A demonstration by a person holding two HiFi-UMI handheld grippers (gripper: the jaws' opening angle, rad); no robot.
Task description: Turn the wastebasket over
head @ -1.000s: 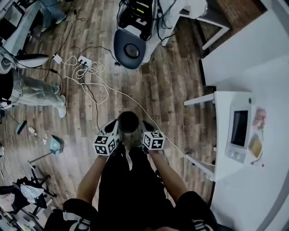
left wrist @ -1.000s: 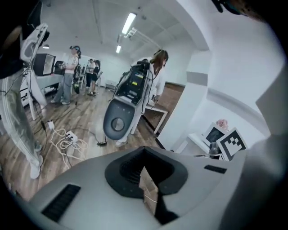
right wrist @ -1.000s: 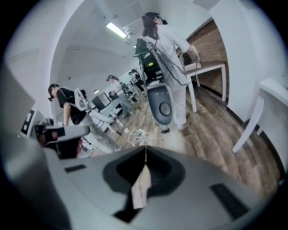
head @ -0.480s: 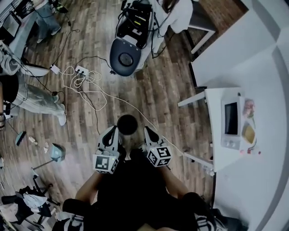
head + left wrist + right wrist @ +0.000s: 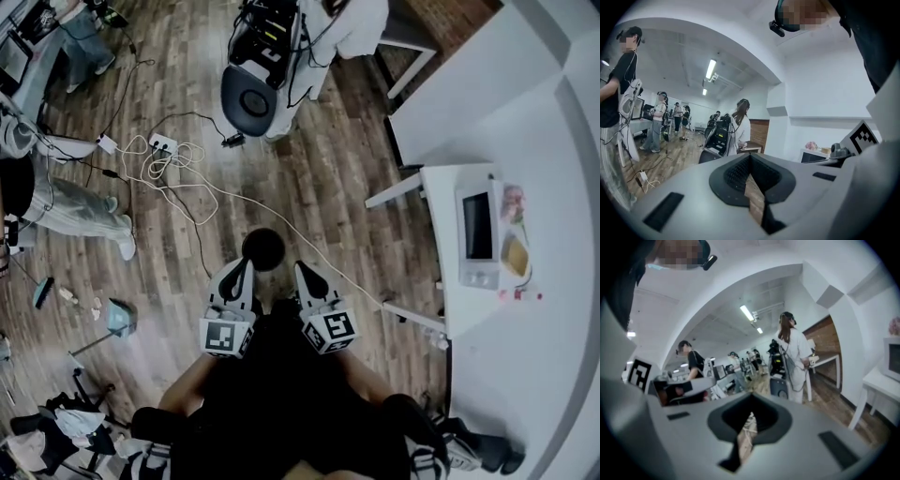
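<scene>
Nearest, left gripper (image 5: 239,274) and right gripper (image 5: 306,277), both pressed shut on nothing (only floor through the slits). Just beyond and between them, lower down on the wooden floor (image 5: 356,187), wastebasket (image 5: 263,249), long axis seemingly upright; about equally near both hands.

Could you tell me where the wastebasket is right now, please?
In the head view the wastebasket sits on the wooden floor near the centre, just beyond the tips of the left gripper and right gripper.
</scene>
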